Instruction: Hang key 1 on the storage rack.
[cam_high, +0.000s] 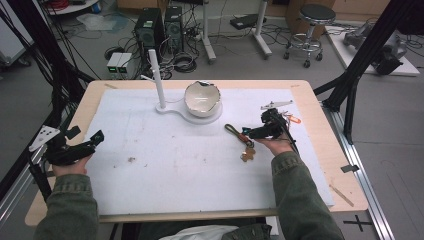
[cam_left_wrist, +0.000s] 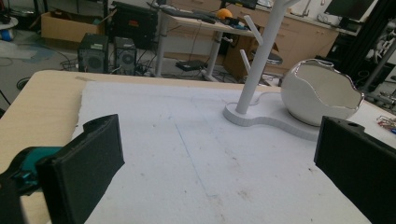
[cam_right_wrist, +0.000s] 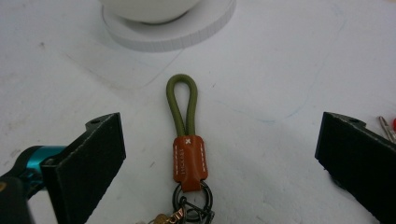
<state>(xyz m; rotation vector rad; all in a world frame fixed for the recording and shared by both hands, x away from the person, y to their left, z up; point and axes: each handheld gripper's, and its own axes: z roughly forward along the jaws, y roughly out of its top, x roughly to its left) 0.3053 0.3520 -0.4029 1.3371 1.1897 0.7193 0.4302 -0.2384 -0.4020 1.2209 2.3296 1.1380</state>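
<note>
Olive cord: a doubled loop on the keychain (cam_right_wrist: 183, 140), lying flat on the white foam mat (cam_high: 165, 165), centre of the right gripper view, loop end pointing up the frame toward the stand.
Leather tab: orange-brown, stitched, cinching the cord above a dark metal ring (cam_right_wrist: 191, 198); keys trail off the bottom edge.
Right gripper (cam_high: 256, 131): jaws spread wide, one either side of the keychain, touching nothing (right of centre in the high view).
Left gripper (cam_high: 80, 145): jaws apart and holding nothing, resting at the left edge of the high view, well apart from the work.
Stand: a white peg tree (cam_high: 156, 75) and a cracked-egg bowl (cam_high: 202, 99) on one base, upper centre.
Handling: likely light and floppy; the cord bends and the keys swing and rattle once lifted.
Best hold: probably the leather tab, which looks flat, firm and less slippery than the metal, leaving the loop free for a peg.
</note>
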